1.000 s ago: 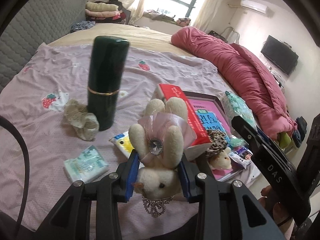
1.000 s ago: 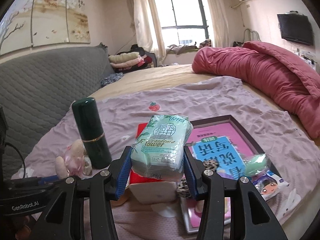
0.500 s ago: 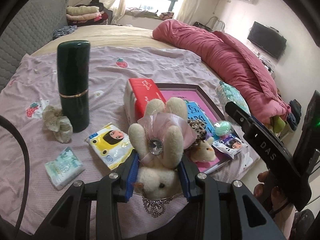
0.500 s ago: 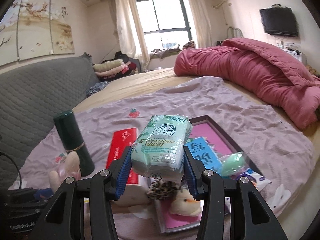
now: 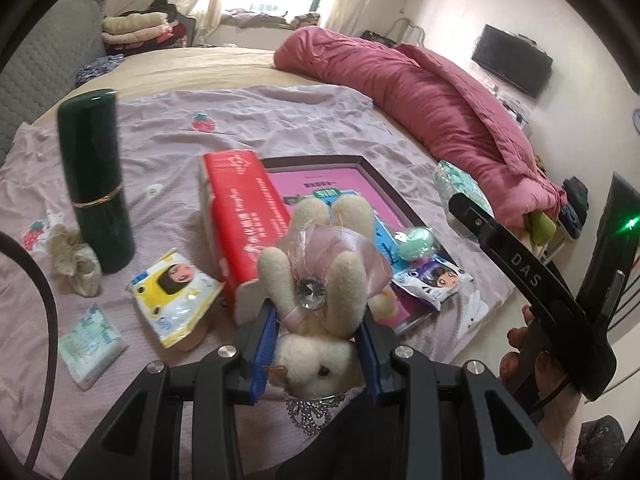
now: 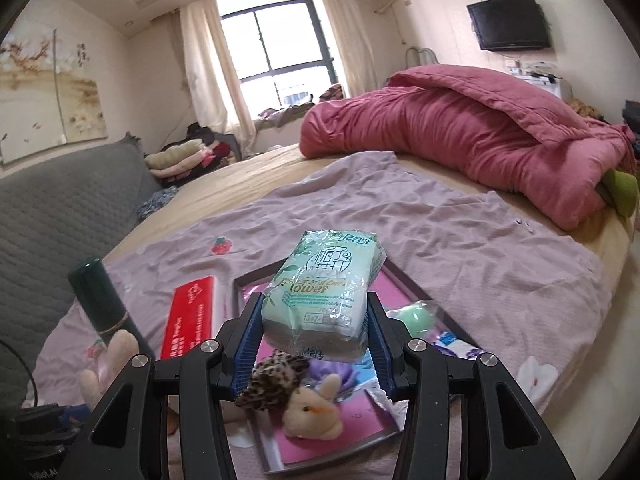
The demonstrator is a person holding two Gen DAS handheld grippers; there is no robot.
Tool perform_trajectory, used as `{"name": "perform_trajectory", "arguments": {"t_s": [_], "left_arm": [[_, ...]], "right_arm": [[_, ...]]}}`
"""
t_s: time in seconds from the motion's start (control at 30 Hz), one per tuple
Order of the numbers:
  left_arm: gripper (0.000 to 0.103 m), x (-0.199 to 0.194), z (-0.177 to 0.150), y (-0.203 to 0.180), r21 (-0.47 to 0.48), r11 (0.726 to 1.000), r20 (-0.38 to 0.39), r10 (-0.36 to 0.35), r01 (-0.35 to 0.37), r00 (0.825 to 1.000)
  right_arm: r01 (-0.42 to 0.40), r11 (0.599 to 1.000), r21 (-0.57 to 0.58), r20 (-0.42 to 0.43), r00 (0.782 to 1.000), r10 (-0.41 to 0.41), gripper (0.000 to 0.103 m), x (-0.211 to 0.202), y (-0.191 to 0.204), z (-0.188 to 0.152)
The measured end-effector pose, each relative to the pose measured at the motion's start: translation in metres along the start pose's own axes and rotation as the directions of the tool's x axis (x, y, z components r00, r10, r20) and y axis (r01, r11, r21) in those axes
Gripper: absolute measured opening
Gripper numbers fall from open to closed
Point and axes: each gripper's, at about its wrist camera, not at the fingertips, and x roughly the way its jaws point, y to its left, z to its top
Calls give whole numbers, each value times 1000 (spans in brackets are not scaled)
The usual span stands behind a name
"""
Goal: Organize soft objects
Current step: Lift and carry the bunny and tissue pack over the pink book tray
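Lower centre, both frames | bunny [image 5: 320, 300] upside down, feet away, left fingers [image 5: 267, 340] clamp it | tissue pack [image 6: 320, 296] lengthwise forward, right fingers [image 6: 249, 344] clamp it

Black left gripper [image 5: 316, 344] and right gripper [image 6: 312, 344], blue-padded fingers [image 5: 266, 340], silver screws, "DAS" lettering.

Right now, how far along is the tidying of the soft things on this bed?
Hard to call anything finished. A small plush and a green ball already lie on the tray. In hand: the left tongs grip a bunny, and the right tongs grip a tissue pack. Left on the sheet: a yellow pack, a green pack and a scrunchie.
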Motion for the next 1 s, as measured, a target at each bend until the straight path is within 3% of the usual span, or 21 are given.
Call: {"name": "perform_trajectory", "arguments": {"t_s": [0.6,1.0], "left_arm": [[38,58,-2,-48,95,995,-105,-9,19,994],[38,92,-3,-59,109,994,-149,-1,18,989]], "right_arm": [[30,997,65,-38,999,-27,50,15,-34,-2],[25,997,75,-62,998,-21,50,23,-40,-7]]}}
